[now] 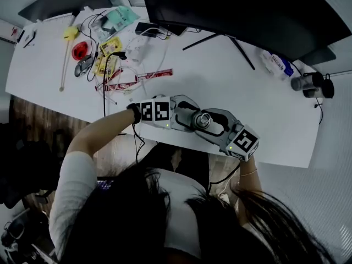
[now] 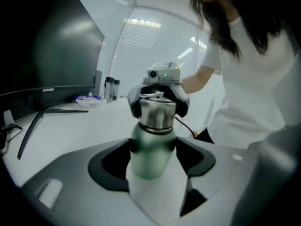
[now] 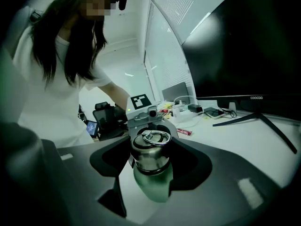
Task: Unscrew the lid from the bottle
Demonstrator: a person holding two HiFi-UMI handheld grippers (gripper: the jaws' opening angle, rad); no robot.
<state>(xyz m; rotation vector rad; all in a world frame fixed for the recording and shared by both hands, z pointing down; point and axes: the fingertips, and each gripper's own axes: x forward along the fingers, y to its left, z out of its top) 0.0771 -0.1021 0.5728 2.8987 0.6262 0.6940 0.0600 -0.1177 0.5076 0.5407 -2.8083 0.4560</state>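
A green metal bottle (image 2: 149,150) with a steel lid (image 1: 202,119) stands upright near the white table's front edge, held between both grippers. My left gripper (image 2: 151,147) is shut on the green body; in the head view it (image 1: 190,117) comes in from the left. My right gripper (image 3: 150,157) is shut on the steel lid (image 3: 150,153), which carries a ring handle on top, and closes in from the right (image 1: 213,124). The lid sits on the bottle neck, and the green body (image 3: 153,185) shows below it.
A large dark monitor (image 1: 247,10) on a stand fills the back of the white table (image 1: 231,76). Cables, yellow packets (image 1: 110,47) and a red roll (image 1: 81,50) lie at the back left. Dark cups (image 1: 308,81) stand far right. The table's front edge runs just under the grippers.
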